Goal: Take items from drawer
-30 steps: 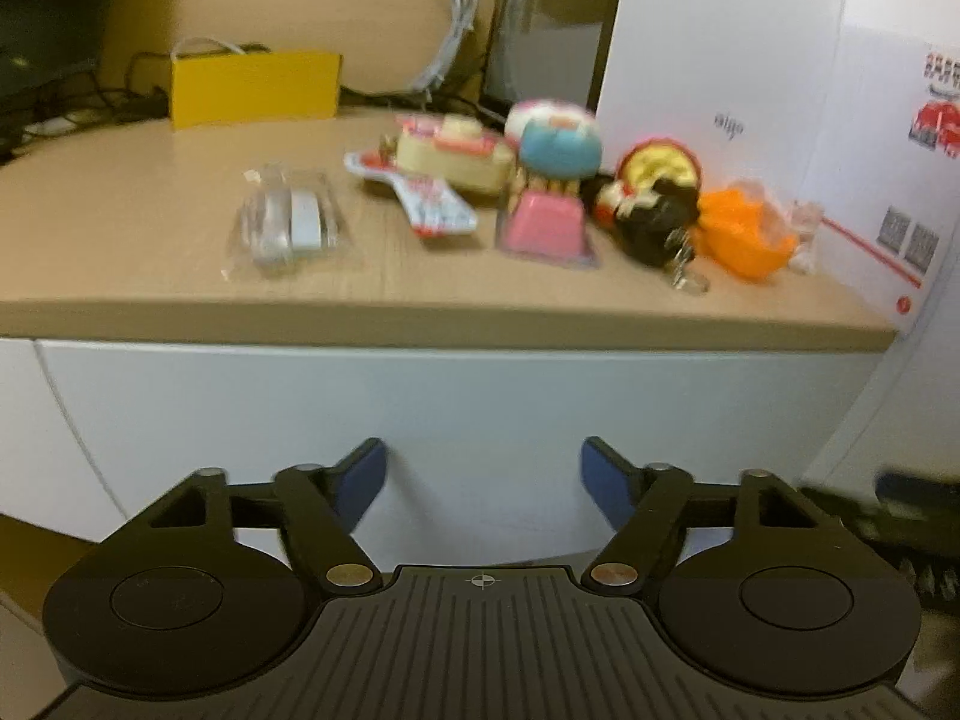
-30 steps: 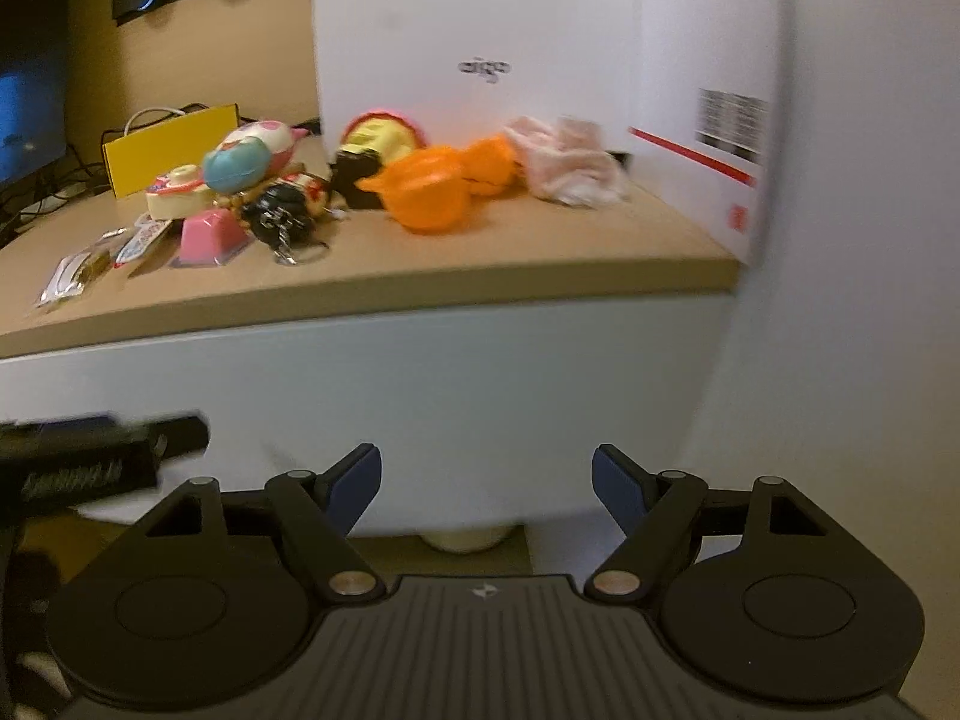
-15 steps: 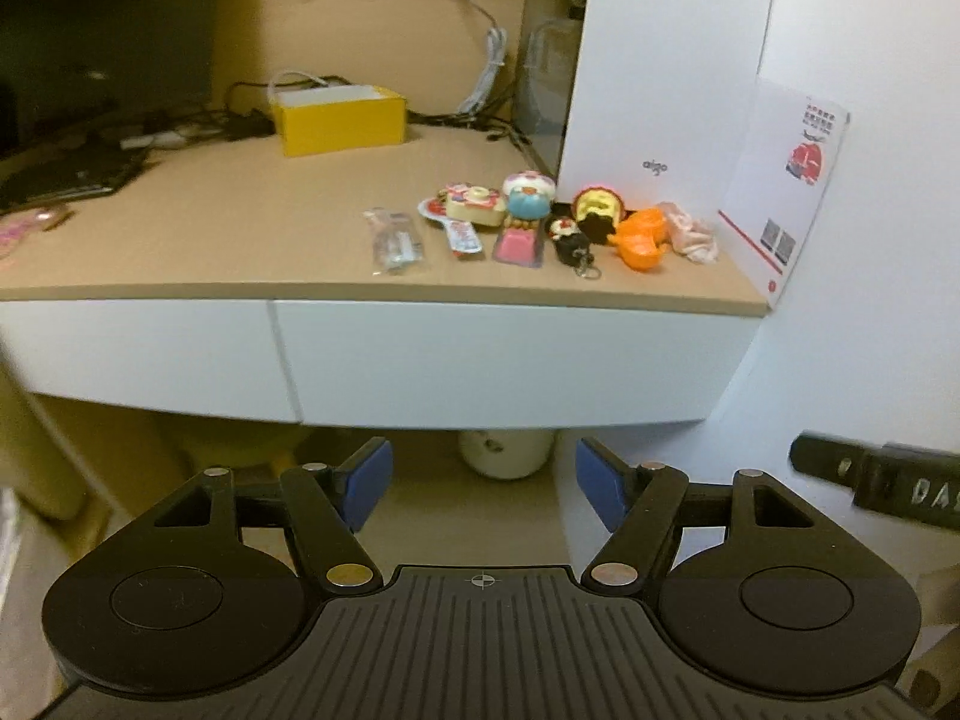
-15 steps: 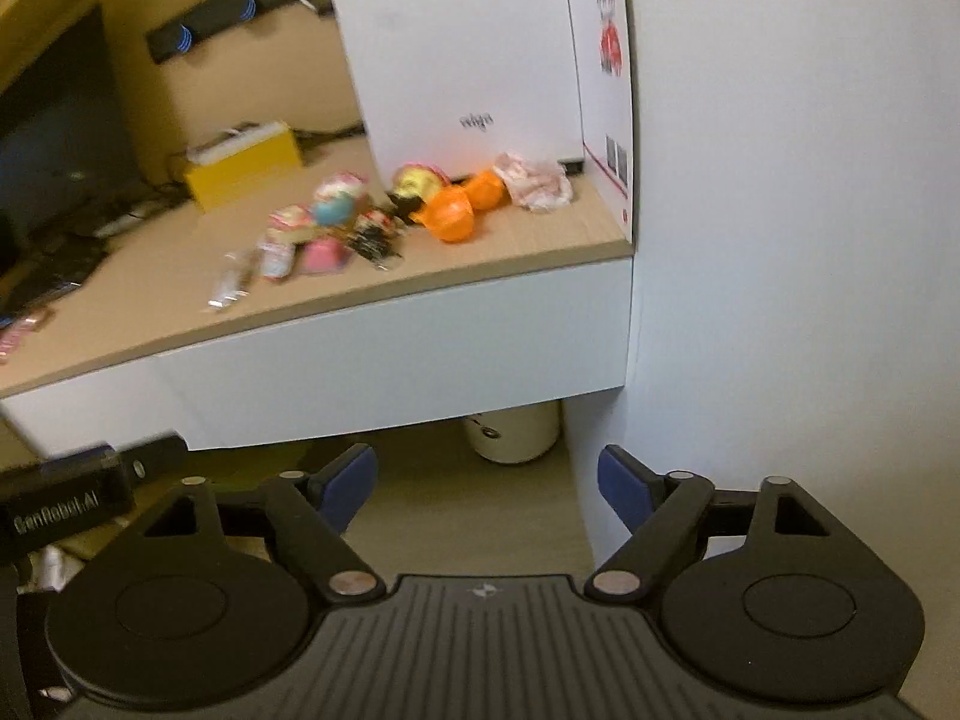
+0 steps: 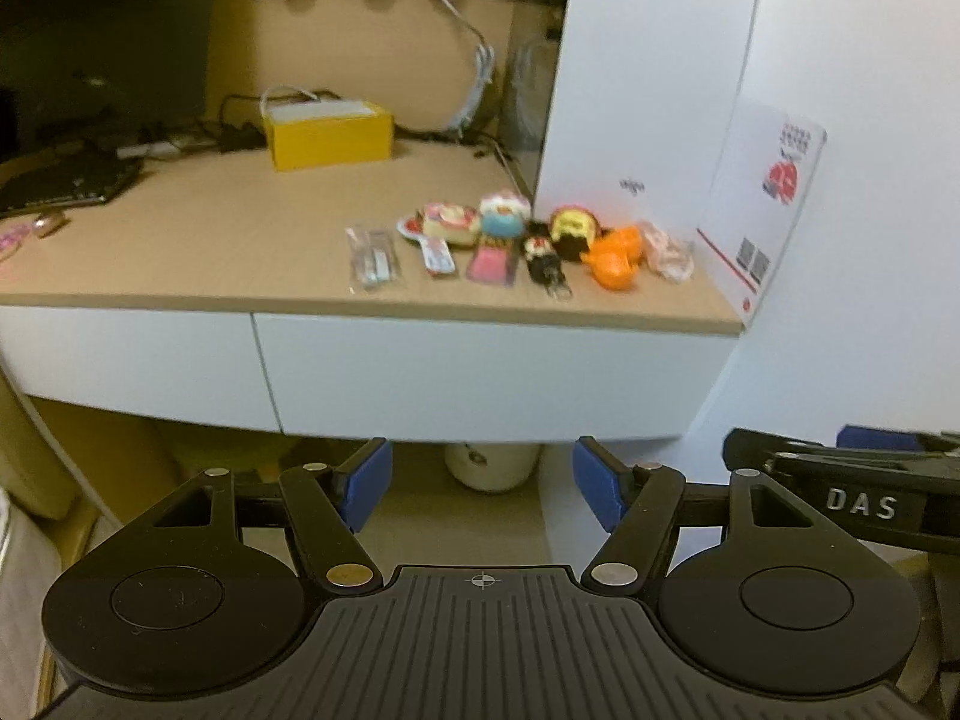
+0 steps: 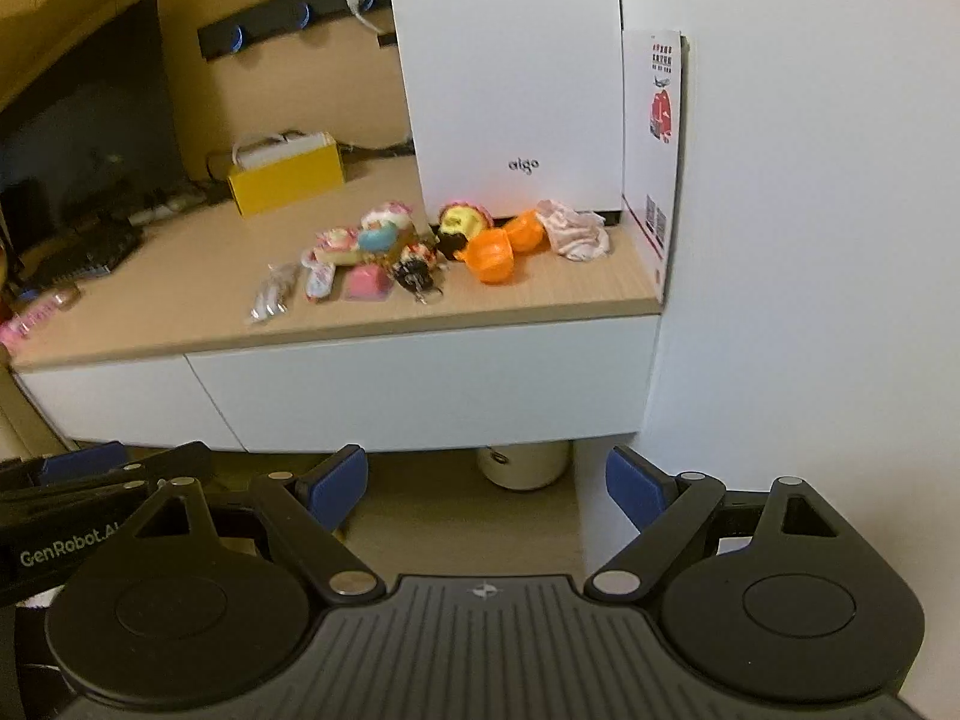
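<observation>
Left gripper [image 5: 482,483]: blue-padded jaws spread, nothing between them, held low and well short of the desk.
Right gripper [image 6: 486,483]: jaws spread wide, empty, just right of the left gripper.
Drawer [image 5: 480,375]: white front, shut, straight ahead and above both grippers, under the wooden desktop [image 5: 180,240].
Items: laid in a row on the desktop above the drawer — clear packet [image 5: 372,257], pink pouch [image 5: 491,265], black keychain figure [image 5: 543,252], orange toy [image 5: 612,252], crumpled pink wrapper [image 6: 573,231].
Backdrop: white aigo box [image 6: 516,90] behind the row; yellow box [image 5: 330,135] farther ahead to the left.
</observation>
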A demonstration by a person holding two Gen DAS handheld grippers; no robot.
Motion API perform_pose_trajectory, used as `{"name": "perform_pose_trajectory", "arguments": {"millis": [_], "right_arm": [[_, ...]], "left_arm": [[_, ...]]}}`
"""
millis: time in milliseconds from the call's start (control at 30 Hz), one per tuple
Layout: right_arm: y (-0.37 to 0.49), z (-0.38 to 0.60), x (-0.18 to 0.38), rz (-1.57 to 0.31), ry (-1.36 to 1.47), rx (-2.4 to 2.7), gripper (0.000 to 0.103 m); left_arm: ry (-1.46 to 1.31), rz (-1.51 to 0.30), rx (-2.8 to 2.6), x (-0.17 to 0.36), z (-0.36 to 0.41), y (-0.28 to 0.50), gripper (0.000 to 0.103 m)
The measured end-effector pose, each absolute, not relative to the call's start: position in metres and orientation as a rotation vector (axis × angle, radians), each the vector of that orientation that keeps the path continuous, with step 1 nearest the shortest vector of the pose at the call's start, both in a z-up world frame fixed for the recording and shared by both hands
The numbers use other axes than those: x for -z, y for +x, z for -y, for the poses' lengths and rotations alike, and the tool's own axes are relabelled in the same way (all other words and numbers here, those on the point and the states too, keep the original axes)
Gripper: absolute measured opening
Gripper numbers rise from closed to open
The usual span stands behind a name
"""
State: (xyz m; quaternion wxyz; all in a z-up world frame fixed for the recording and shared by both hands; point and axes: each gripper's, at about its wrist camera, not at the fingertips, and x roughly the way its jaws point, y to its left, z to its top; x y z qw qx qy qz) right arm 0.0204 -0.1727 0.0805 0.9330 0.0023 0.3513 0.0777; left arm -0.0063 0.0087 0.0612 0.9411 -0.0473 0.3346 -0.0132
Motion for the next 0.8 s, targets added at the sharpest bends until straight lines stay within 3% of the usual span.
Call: {"name": "perform_pose_trajectory", "arguments": {"millis": [800], "right_arm": [[0.023,0.163,-0.065,-0.764,-0.070,-0.183,0.087]], "left_arm": [[-0.037,-0.722,0.022,-0.054,-0.002,-0.006,0.071]]}}
